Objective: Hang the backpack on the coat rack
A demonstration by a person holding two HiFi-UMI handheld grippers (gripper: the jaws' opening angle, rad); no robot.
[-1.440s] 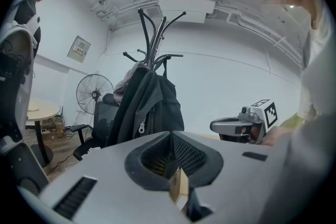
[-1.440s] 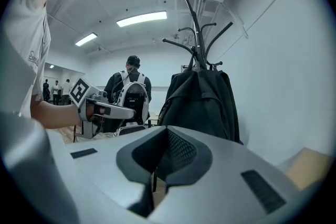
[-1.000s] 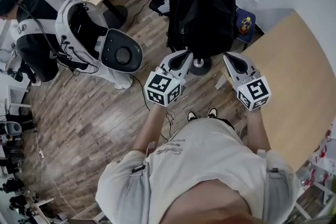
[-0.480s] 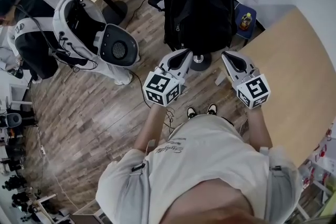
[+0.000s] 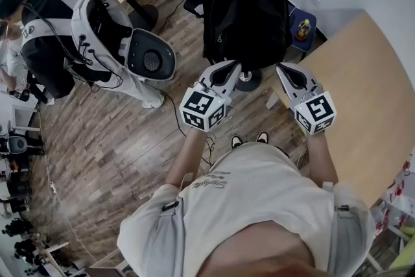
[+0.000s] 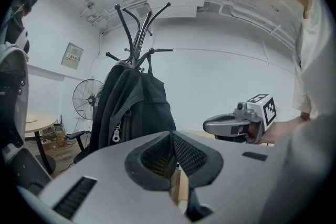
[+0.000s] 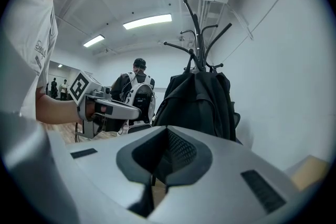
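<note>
One white machine point(image 5: 123, 42) left of backpack point(image 5: 246, 10), table point(image 5: 369, 107) right.

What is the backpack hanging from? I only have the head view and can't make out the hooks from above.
Observer: In the left gripper view, the backpack hangs by its top loop on a lower prong of the coat rack. The upper prongs are bare.
Operator: Are the grippers holding anything?
Observer: No. The left gripper and right gripper both have their jaws together with nothing between them.
Operator: Is anything behind the rack?
Observer: A standing fan, by the wall.
</note>
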